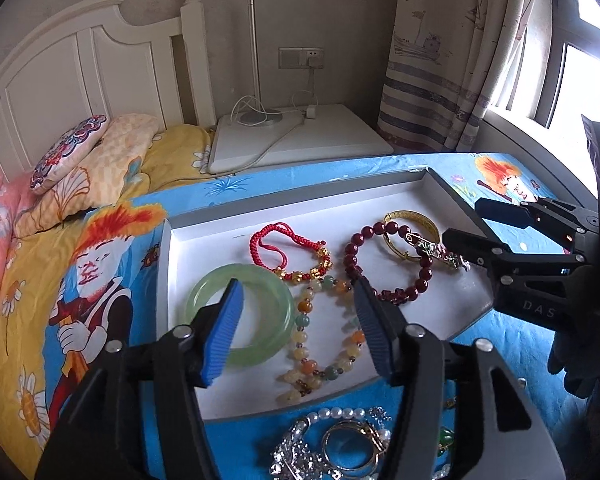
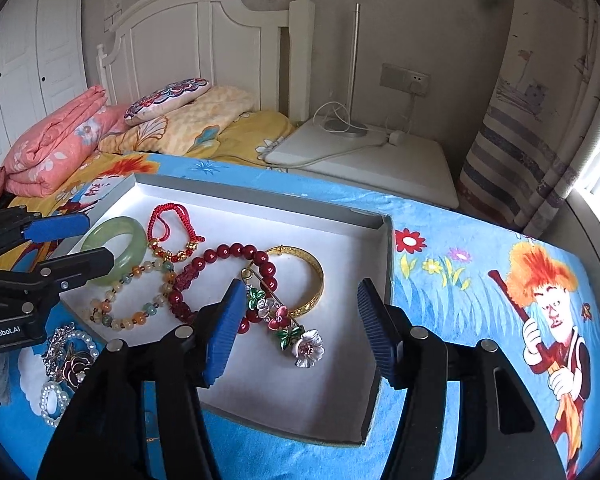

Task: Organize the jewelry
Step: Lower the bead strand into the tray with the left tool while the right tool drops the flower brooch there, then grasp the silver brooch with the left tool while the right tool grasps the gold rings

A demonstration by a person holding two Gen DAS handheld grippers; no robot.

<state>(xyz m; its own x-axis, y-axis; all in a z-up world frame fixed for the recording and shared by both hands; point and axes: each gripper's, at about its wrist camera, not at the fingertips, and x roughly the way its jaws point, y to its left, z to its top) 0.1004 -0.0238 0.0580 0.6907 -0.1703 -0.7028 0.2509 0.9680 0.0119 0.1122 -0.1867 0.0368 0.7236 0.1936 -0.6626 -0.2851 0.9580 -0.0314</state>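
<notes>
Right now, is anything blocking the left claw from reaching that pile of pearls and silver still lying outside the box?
Nothing visible does. The left gripper hangs open above the box, and the heap of pearls and silver pieces lies on the blue sheet just beside the box's near edge, uncovered.

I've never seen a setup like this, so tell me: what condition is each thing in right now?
Left gripper: jaws open, holding nothing.
Right gripper: jaws open, holding nothing.
Tray: open-topped, holding several pieces.
Jade bangle: flat in the tray.
Flower brooch: in the tray, overlapping the red bead bracelet.
Pearl and silver pile: outside the tray.
</notes>
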